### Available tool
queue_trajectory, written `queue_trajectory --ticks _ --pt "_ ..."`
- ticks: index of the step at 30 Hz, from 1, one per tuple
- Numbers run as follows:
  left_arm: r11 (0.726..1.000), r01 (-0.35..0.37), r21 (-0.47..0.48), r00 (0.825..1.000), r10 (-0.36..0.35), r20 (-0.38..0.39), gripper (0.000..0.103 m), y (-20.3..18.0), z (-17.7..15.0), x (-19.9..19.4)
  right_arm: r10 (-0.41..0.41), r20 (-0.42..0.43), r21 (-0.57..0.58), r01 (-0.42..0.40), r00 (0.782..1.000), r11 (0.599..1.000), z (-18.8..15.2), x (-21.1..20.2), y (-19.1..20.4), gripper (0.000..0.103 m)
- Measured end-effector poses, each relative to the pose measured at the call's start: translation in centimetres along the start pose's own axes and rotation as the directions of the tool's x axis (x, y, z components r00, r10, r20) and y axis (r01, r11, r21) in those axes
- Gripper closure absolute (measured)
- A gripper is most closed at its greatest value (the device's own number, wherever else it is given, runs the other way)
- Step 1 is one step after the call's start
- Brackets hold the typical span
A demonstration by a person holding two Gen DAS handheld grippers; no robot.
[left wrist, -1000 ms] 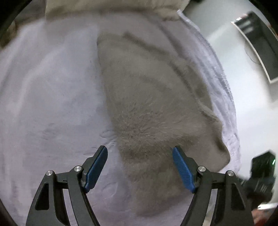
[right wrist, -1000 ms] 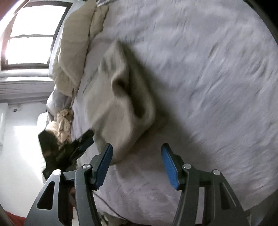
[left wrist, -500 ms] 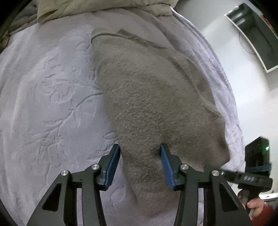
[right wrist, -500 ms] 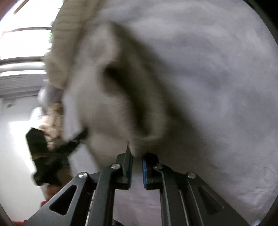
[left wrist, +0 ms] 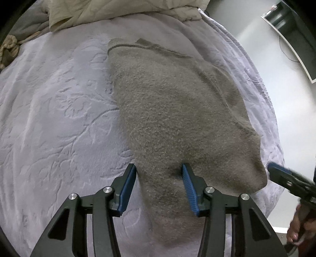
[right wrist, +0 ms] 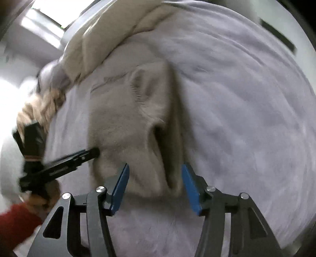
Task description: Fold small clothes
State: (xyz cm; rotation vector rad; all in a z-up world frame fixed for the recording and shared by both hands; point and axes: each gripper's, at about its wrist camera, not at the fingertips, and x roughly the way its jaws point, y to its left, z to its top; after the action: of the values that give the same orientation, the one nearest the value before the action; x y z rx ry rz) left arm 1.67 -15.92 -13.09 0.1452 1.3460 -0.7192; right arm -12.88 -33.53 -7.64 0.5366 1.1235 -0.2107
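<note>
- A fuzzy grey-brown garment (left wrist: 177, 118) is laid flat on a bed covered by a pale lilac embossed bedspread (left wrist: 55, 122); in the left wrist view its long axis is seen running from the camera's near side away toward a ribbed hem at the far end.
- The garment is placed toward the bedspread's right-hand edge in that view, with one long side close to the edge.
- In the right wrist view the garment (right wrist: 126, 122) is shown with a raised fold along its right side, a dark gap lying under the fold.
- The left hand-held gripper (left wrist: 159, 185) is held open, its blue pads set to either side of the garment's near end; contact with the cloth cannot be told.
- The right hand-held gripper (right wrist: 155, 184) is likewise spread wide, the garment's near corner being framed between its pads.
- Beyond the garment's far end a cream quilt (left wrist: 118, 11) is heaped.
- A red sleeve (right wrist: 15, 223) is seen left of the garment in the right wrist view.
- Left of the garment, a broad stretch of bare bedspread is left open.
</note>
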Motion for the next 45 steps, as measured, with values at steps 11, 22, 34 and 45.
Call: queue_trajectory --ticks 11,22,34,45 --pt "0.998 -0.063 -0.031 0.998 0.064 0.021 0.053 0.1 -0.1 -1.8 0.166 0.009 0.447 -0.153 0.986 0.882 -1.8 3.4 -9.2 0.095" --pt "0.992 -0.122 -0.030 0.992 0.123 0.031 0.024 -0.4 -0.5 -3.4 0.097 -0.063 0.362 -0.068 0.993 0.930 -1.8 1.8 -7.9 0.095" --pt "0.983 -0.155 -0.098 0.988 0.154 -0.018 0.024 0.0 -0.2 -3.0 0.141 -0.056 0.199 -0.128 0.988 0.972 5.7 3.8 -5.8 0.051" --pt "0.974 -0.200 -0.106 0.980 0.199 -0.022 0.000 -0.7 0.2 -2.1 0.192 -0.131 0.207 -0.163 0.973 0.965 8.1 6.6 -6.0 0.070"
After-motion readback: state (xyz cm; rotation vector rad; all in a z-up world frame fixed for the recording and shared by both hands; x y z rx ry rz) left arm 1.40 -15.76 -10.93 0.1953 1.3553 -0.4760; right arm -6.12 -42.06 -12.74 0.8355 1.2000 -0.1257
